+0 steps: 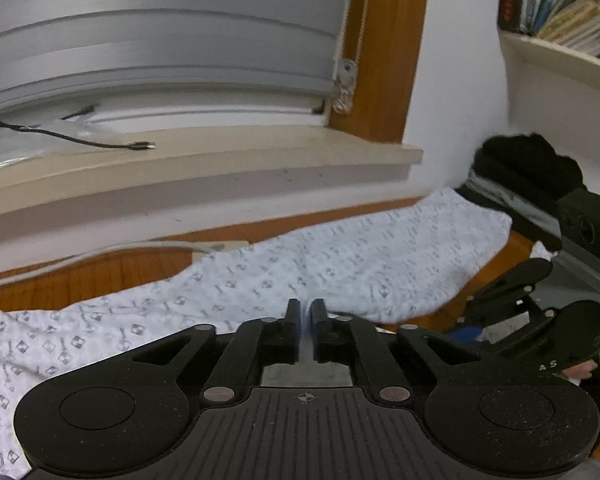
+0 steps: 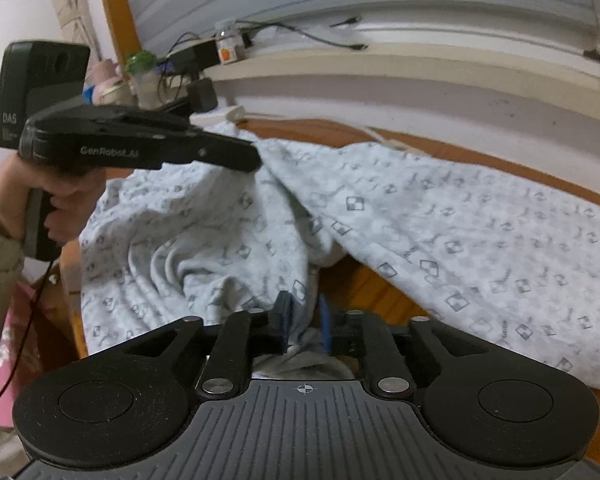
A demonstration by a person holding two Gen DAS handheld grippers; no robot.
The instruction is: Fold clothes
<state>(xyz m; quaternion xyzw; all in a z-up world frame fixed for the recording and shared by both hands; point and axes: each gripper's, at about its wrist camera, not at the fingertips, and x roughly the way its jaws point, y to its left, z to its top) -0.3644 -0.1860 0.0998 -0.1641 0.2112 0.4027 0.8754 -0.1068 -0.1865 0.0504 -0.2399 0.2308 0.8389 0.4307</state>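
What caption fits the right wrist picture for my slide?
Right claw pinches patterned pale garment on a wooden table; left claw grips another part.

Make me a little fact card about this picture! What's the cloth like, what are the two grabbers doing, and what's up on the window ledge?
cloth: pale patterned garment, spread and bunched on a wooden surface
left gripper: nearly shut on a thin bit of the garment
right gripper: shut on a bunched fold of the garment
window ledge: a loose black cable
far right: dark clothes in a pile
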